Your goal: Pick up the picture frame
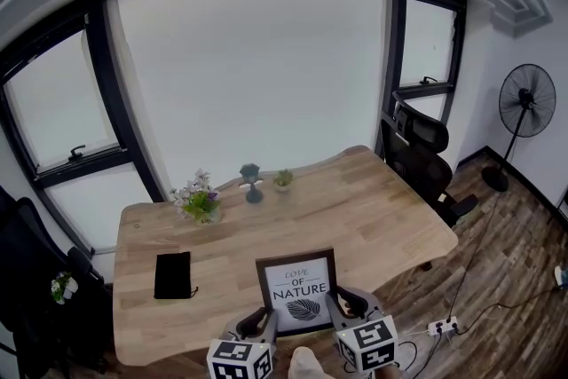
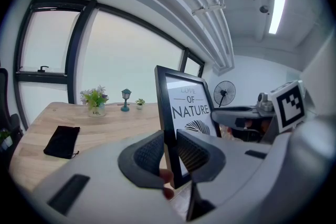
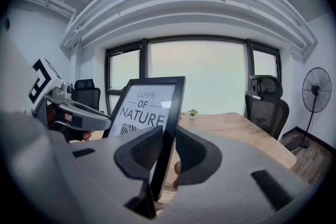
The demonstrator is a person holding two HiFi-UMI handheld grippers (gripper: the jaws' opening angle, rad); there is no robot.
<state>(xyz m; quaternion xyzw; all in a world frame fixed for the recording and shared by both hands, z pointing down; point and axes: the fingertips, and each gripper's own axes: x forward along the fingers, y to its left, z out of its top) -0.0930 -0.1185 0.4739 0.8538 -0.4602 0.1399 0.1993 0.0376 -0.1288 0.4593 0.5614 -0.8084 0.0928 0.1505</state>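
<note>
Clearly the picture frame stands upright at the near edge of the counter. The left gripper pinches its left rail and the right gripper its right rail, fingers pressed on the black moulding. It looks light and stiff, but the smooth moulding could slip and the front seems fragile, so the side rails are the place to hold.

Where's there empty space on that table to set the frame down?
The table is bare on its right half, toward the office chair. Crowded: flowers, lantern and plant along the far edge, black pouch left of the picture frame.
</note>
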